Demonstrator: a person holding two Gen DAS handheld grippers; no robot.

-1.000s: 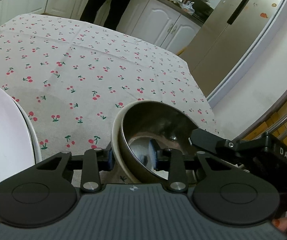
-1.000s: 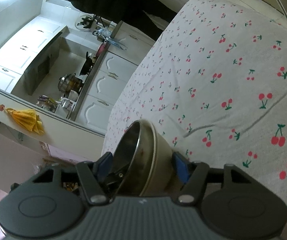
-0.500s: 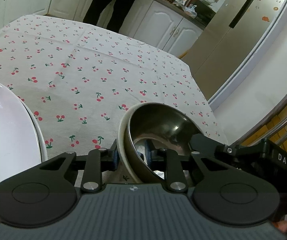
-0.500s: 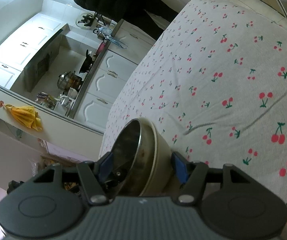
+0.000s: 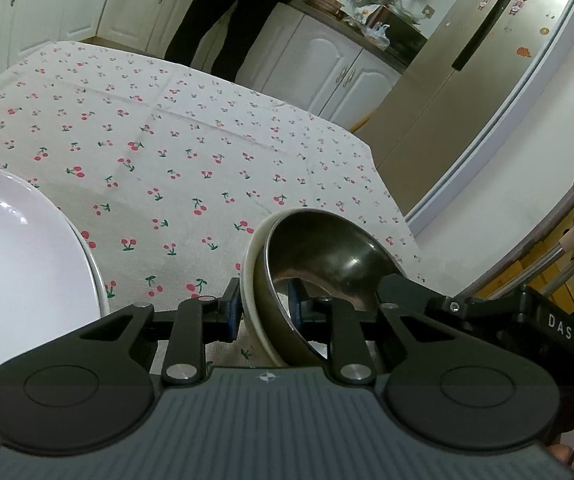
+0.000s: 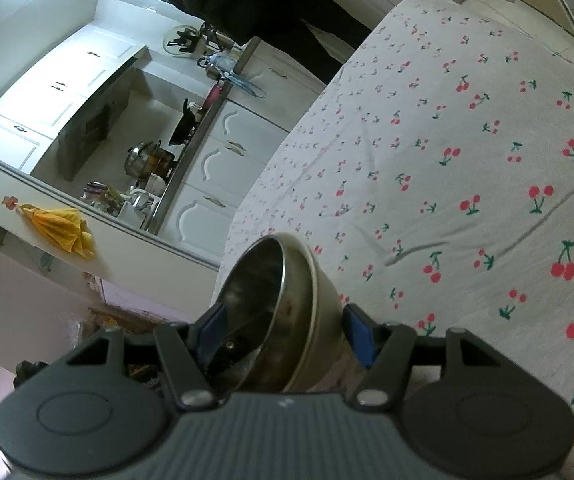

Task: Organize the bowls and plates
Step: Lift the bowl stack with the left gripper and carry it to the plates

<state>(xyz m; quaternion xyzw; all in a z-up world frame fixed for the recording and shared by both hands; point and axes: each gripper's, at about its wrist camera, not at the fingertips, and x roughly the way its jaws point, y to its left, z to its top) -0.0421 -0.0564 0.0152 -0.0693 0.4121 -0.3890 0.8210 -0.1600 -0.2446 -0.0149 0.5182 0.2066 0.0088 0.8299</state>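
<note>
Left claw [image 5: 265,310] just closing; right claw [image 6: 285,330] clamped — both gripping.

a table [image 5: 215,148] in cherry-print cloth bears a white plate [image 5: 15,264] at its near edge

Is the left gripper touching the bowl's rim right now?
Touching. In the left wrist view, the left gripper has one blue pad outside and one inside the metal bowl, both pressed against its rim wall with no gap showing.
</note>
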